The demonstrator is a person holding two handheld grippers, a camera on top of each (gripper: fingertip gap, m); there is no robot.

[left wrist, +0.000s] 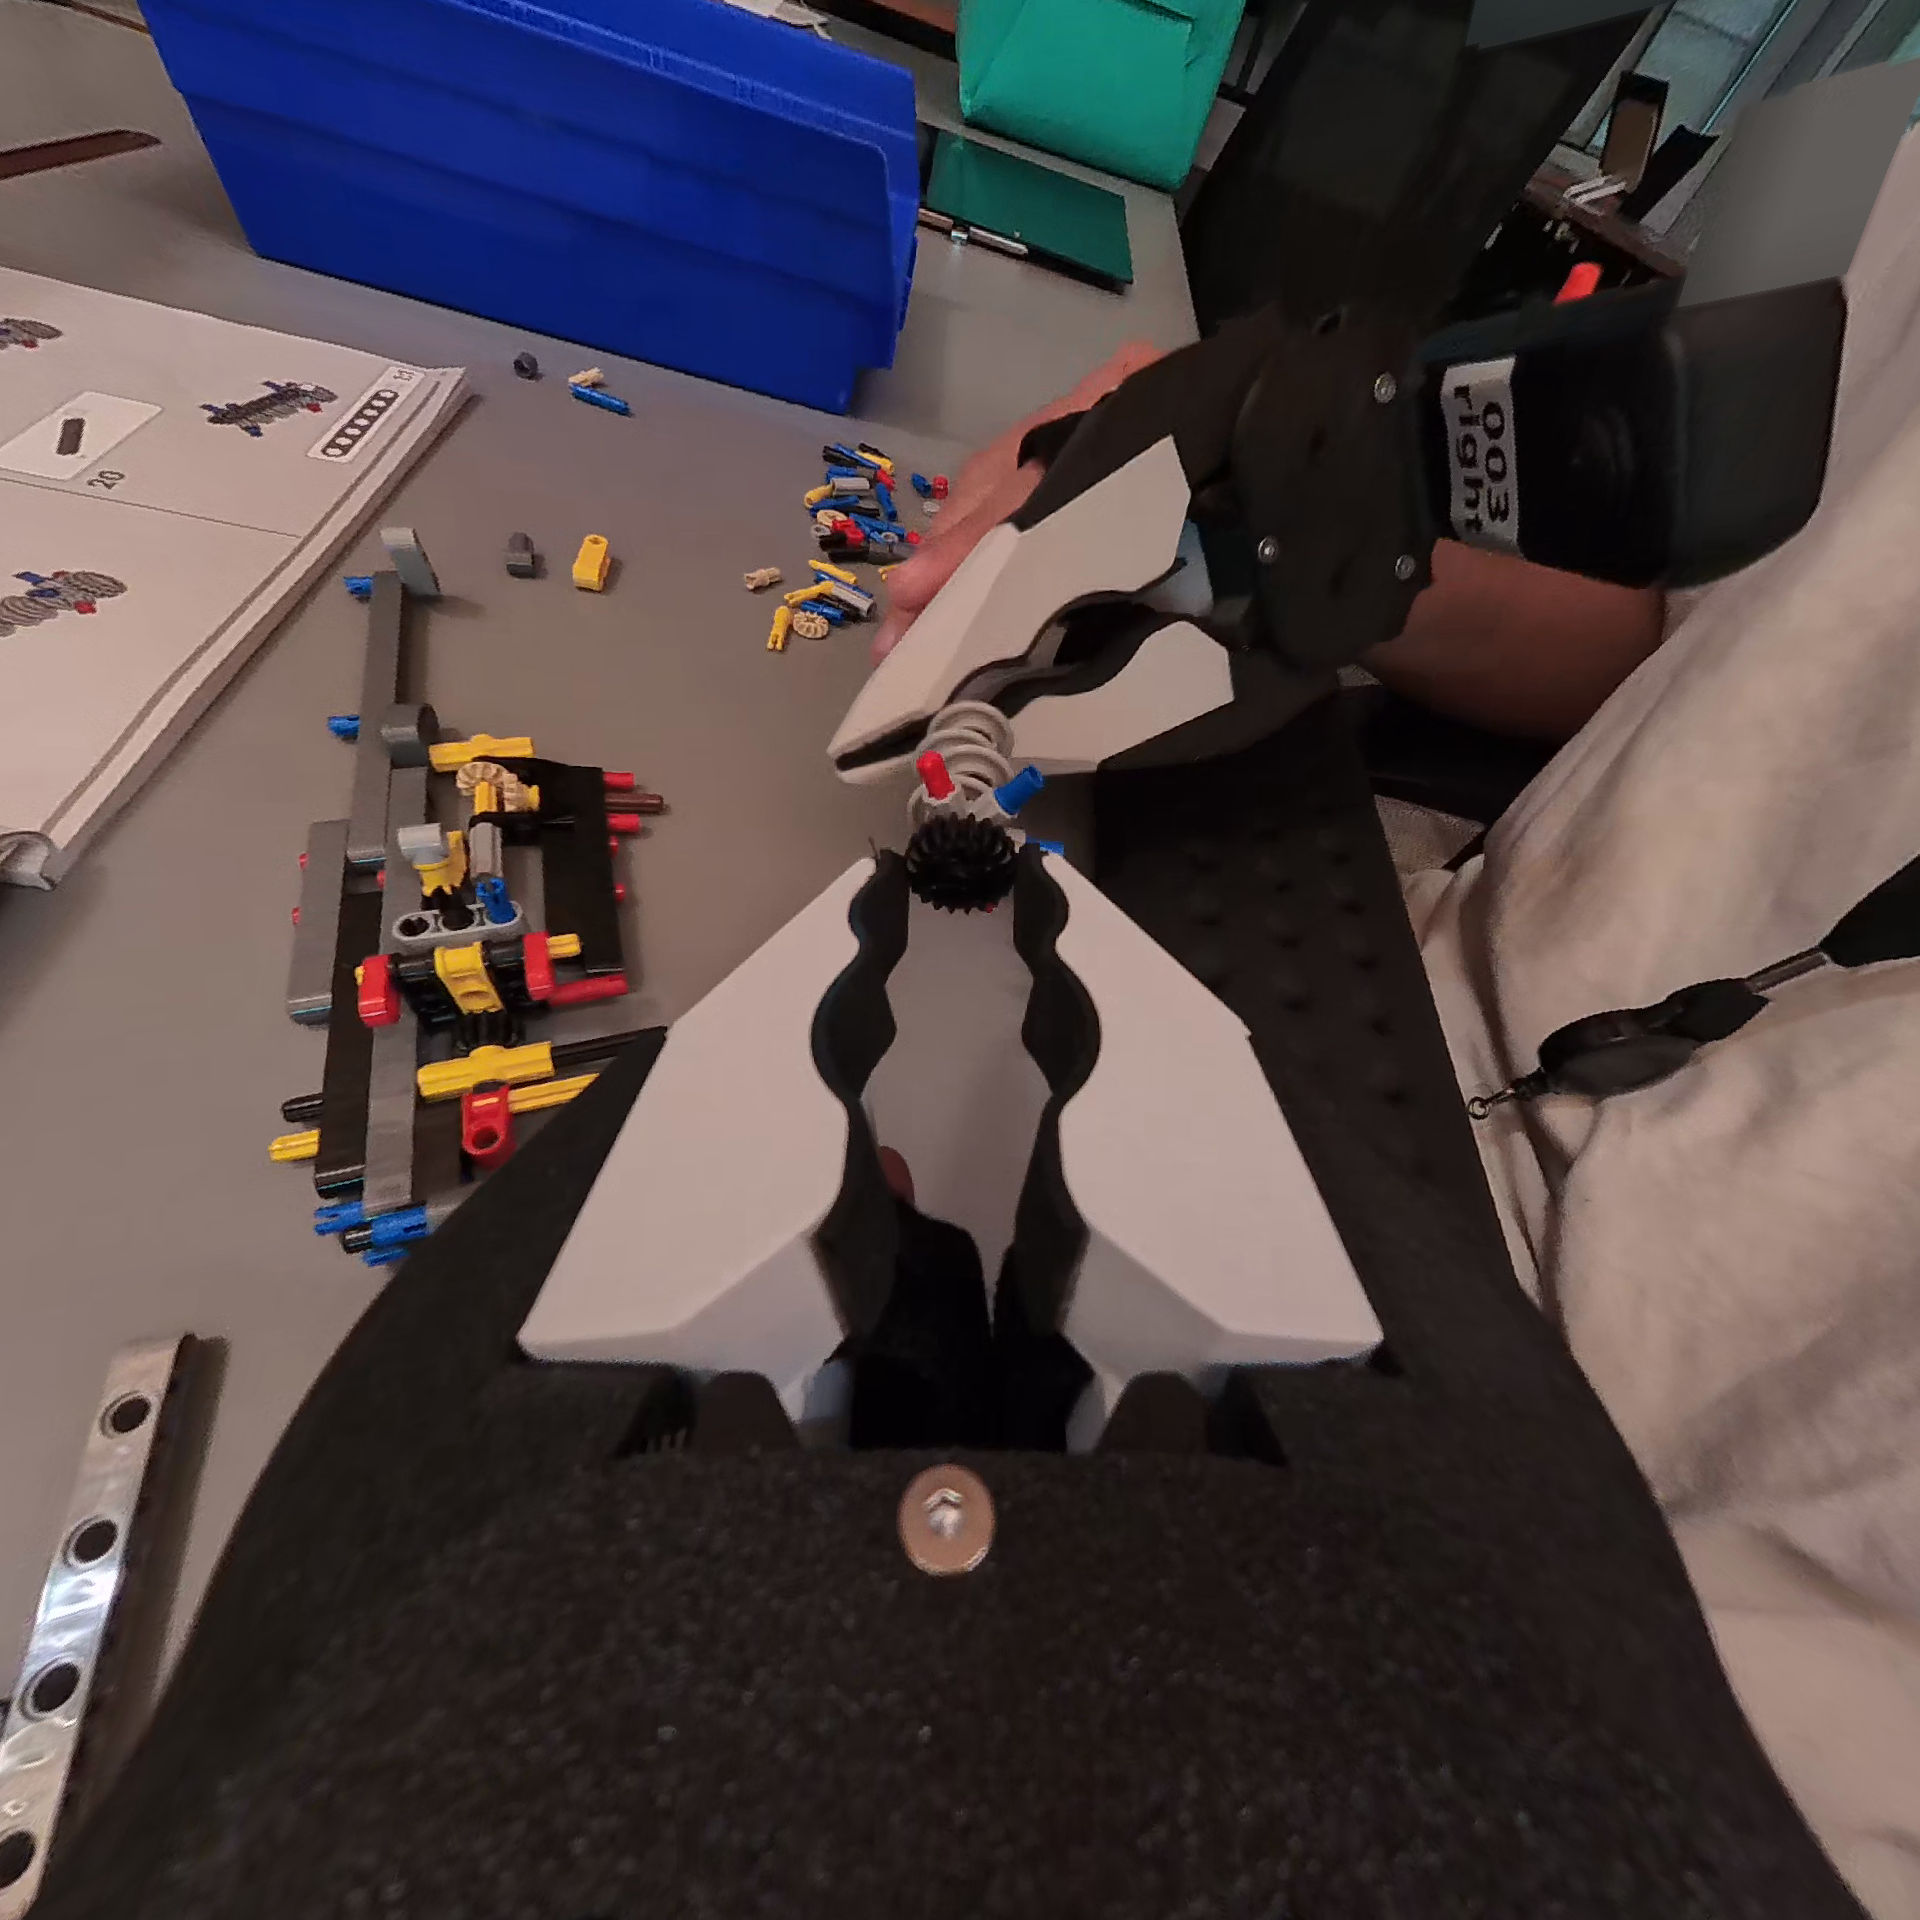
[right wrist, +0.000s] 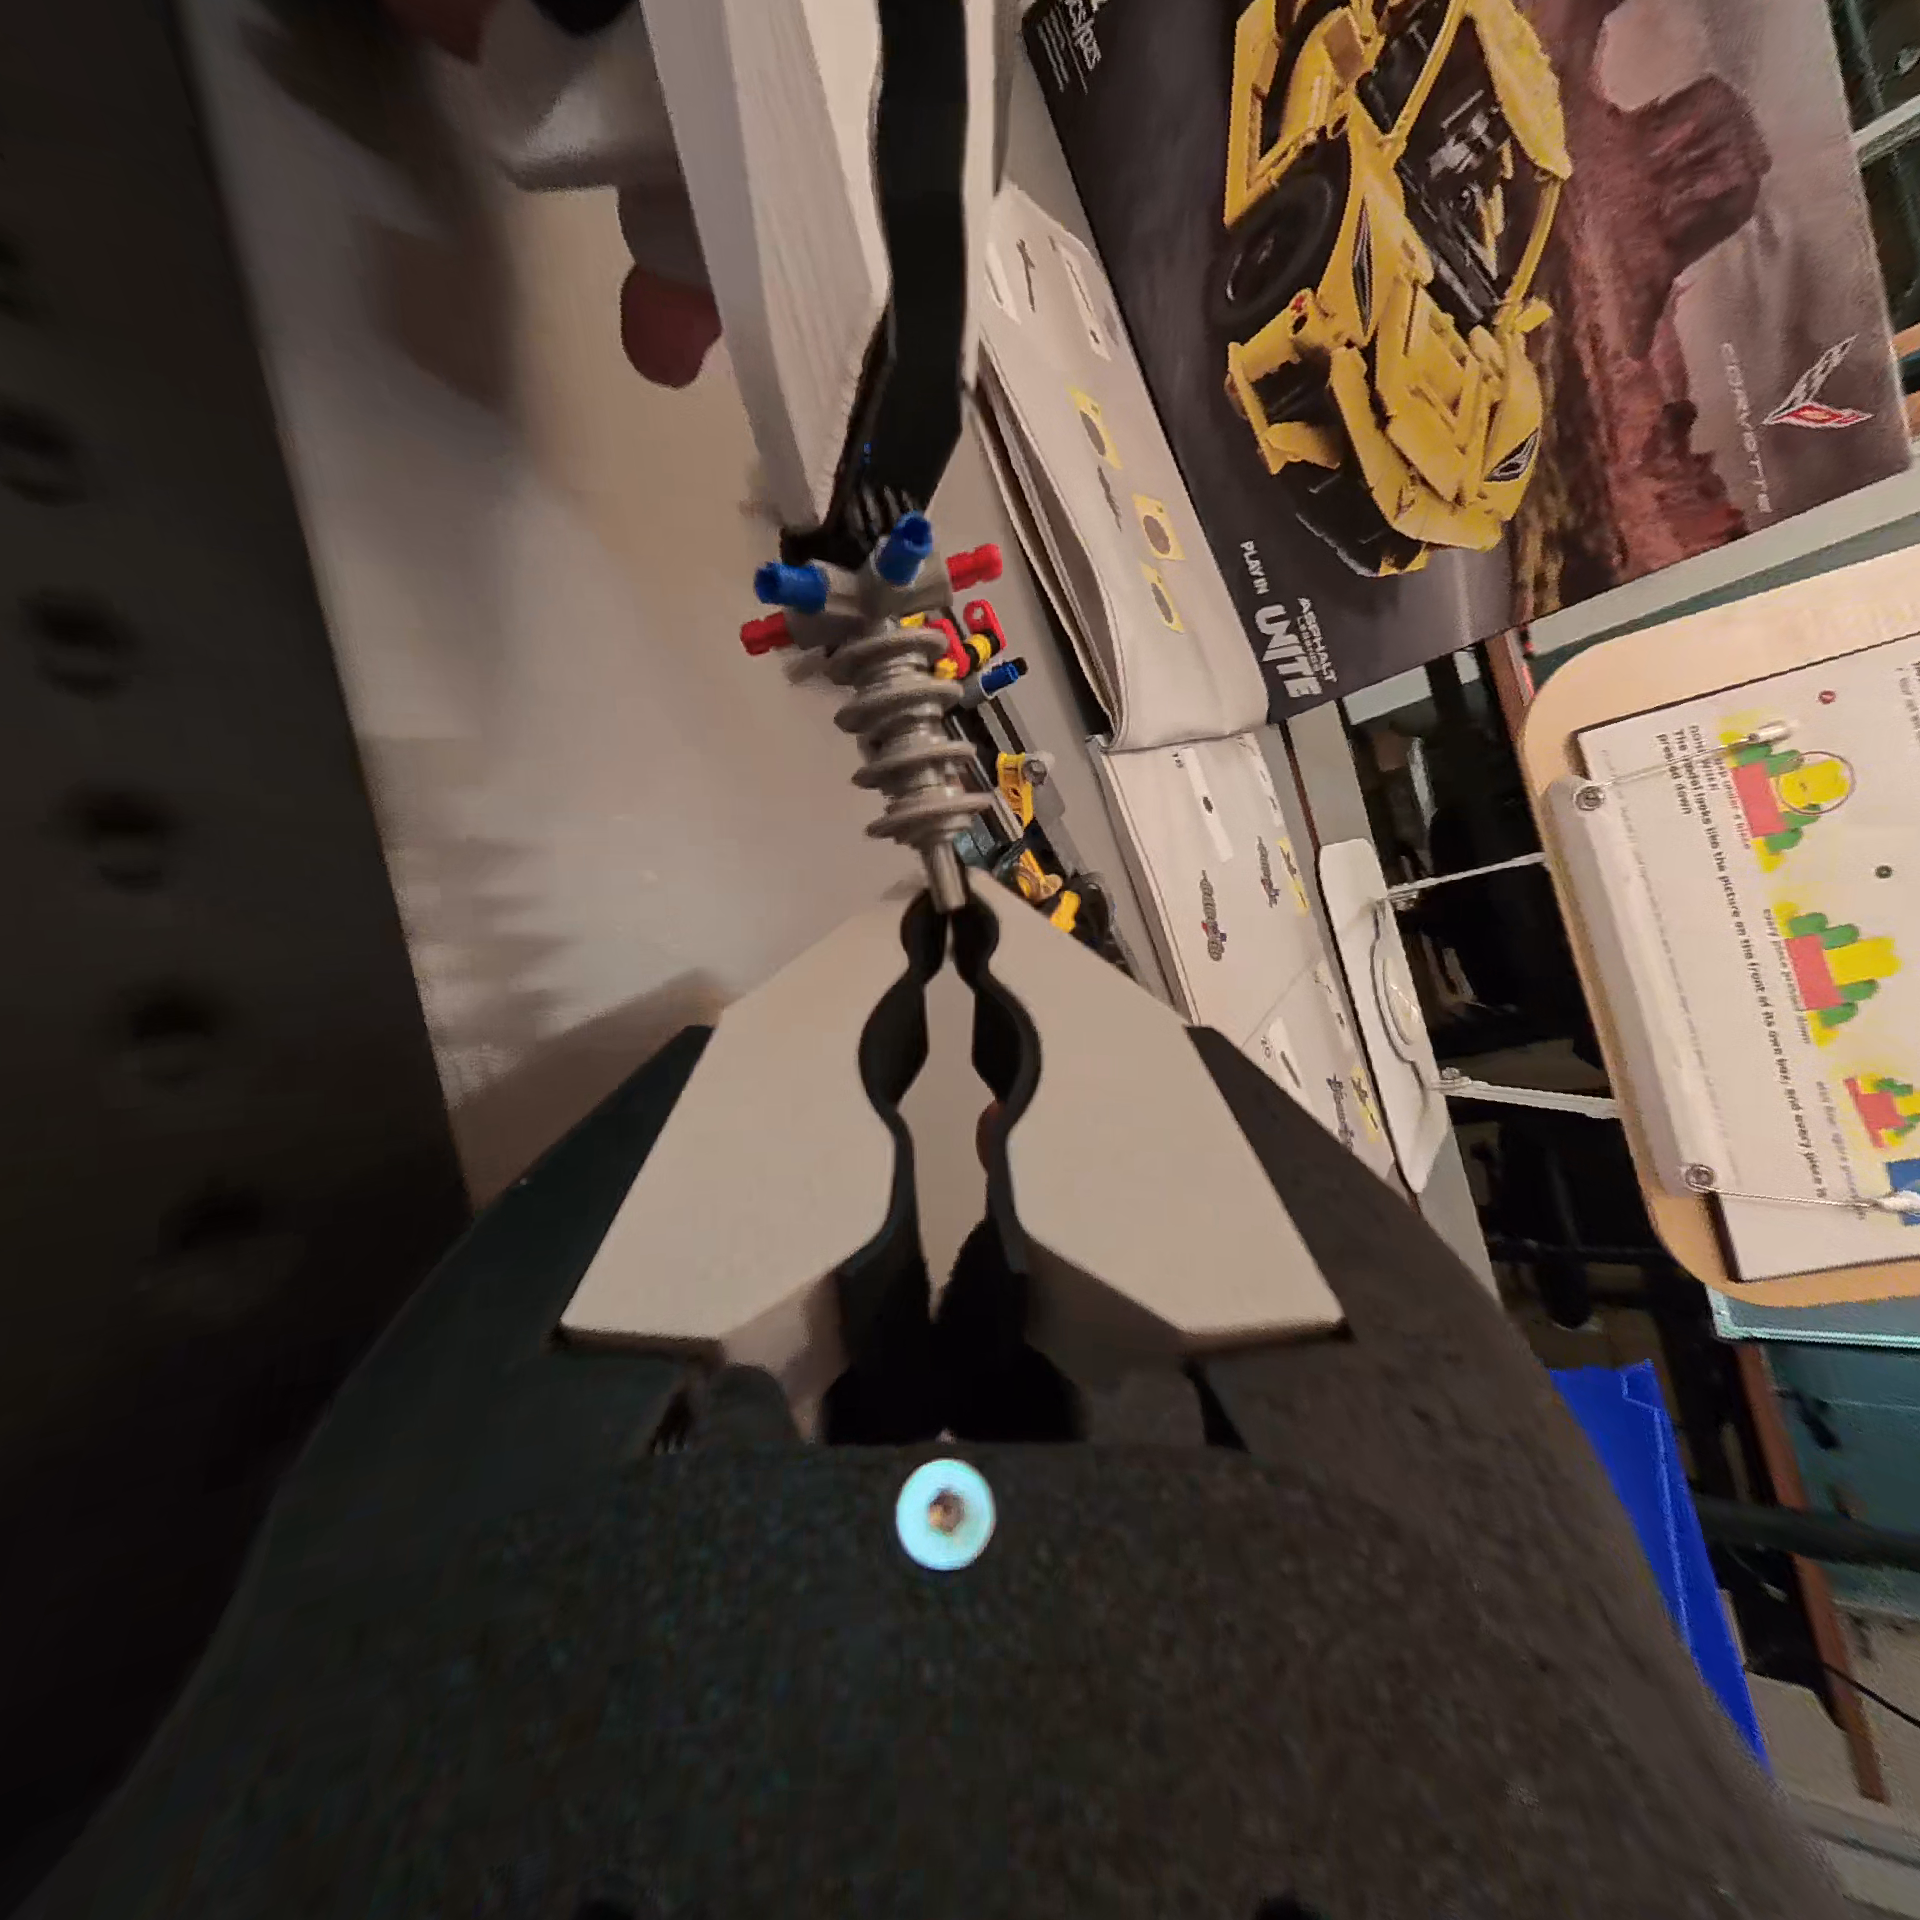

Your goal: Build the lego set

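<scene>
My left gripper (left wrist: 961, 883) is shut on a black gear (left wrist: 961, 860) at its fingertips. The gear sits on one end of a small assembly: a grey connector with red and blue pins (left wrist: 977, 784) and a grey spring shock absorber (left wrist: 971, 732). My right gripper (right wrist: 948, 920) is shut on the grey rod at the shock absorber's (right wrist: 899, 727) other end. It comes in from the upper right in the left wrist view (left wrist: 940, 732). The pin connector (right wrist: 862, 597) and a left finger (right wrist: 800, 312) show beyond it. Both grippers hold the assembly in the air.
A partly built black, grey and yellow frame (left wrist: 457, 956) lies on the grey table (left wrist: 675, 644). Loose small pieces (left wrist: 852, 530), an open instruction booklet (left wrist: 187, 499) and a blue bin (left wrist: 561, 177) lie behind. A person's light clothing (left wrist: 1714, 1143) is at the right. The left gripper's tips are roughly 6 cm from the right gripper's.
</scene>
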